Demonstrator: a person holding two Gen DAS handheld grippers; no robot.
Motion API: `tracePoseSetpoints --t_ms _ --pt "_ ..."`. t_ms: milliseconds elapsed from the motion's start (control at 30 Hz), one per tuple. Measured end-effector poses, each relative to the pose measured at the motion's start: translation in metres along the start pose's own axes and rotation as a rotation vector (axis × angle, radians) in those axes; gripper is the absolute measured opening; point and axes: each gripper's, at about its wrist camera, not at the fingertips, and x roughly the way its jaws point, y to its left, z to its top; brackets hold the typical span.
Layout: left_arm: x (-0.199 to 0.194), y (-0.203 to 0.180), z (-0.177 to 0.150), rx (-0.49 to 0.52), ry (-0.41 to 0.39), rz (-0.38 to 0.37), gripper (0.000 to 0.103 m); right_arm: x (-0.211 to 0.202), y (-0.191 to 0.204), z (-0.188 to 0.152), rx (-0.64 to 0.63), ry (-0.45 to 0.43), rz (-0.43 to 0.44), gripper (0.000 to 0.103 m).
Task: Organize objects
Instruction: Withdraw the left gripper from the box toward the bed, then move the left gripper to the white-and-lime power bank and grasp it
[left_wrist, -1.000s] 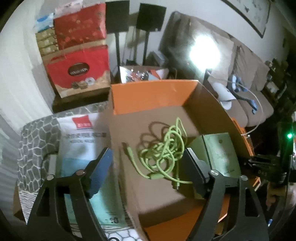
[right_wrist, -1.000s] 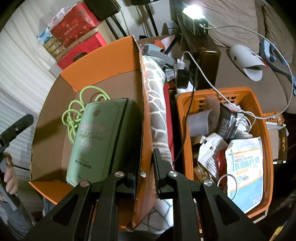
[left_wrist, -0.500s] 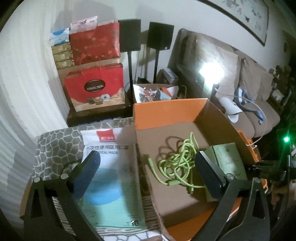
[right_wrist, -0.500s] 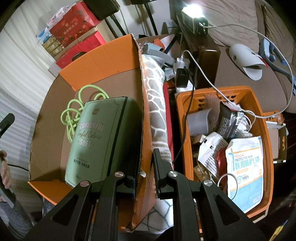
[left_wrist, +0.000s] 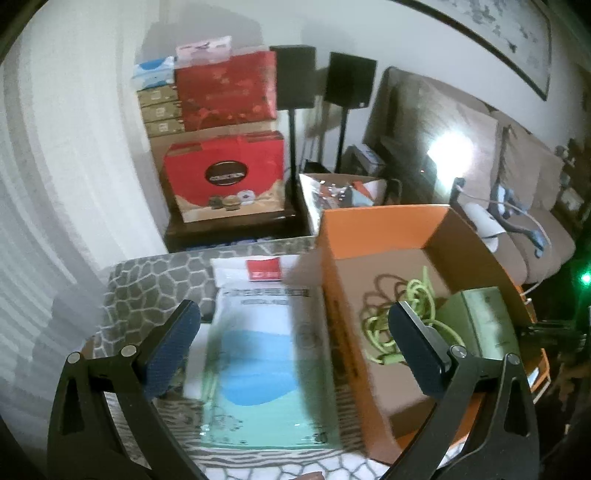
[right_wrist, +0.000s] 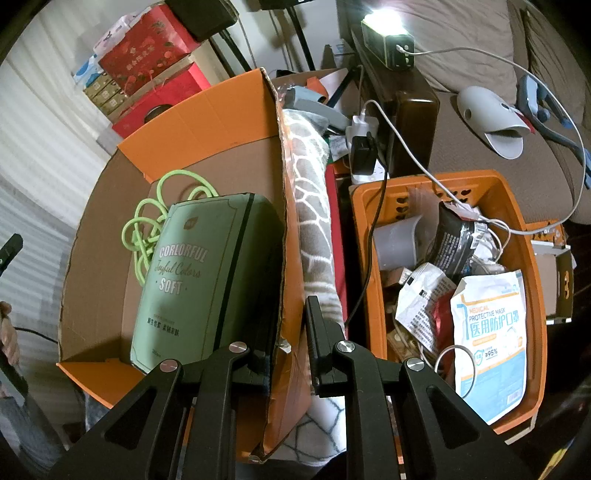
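Though blurred, the mask pack (left_wrist: 258, 354) lies beneath the spread left claw (left_wrist: 295, 347).

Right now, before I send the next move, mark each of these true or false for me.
1. The green cable lies inside the cardboard box. True.
2. The left gripper is shut on the mask pack. False: it is open, with the pack lying on the patterned cloth between its fingers.
3. The right gripper is shut on the box's side wall. True.
4. The green tissue pack sits in the orange basket. False: it is in the cardboard box, beside the cable.
5. The orange basket holds nothing. False: it holds packets and another mask pack.
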Motion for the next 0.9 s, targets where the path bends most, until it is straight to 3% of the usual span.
tracePoseSetpoints --t_ms 467,900 --pt "0.006 0.057 -0.017 -0.057 0.023 0.07 0.102 0.0 -0.001 0.0 0.002 -0.001 0.002 0.014" --pt "0.029 0.14 -0.036 -0.162 0.102 0.096 0.102 0.0 -0.001 0.0 0.002 0.0 0.001 0.014"
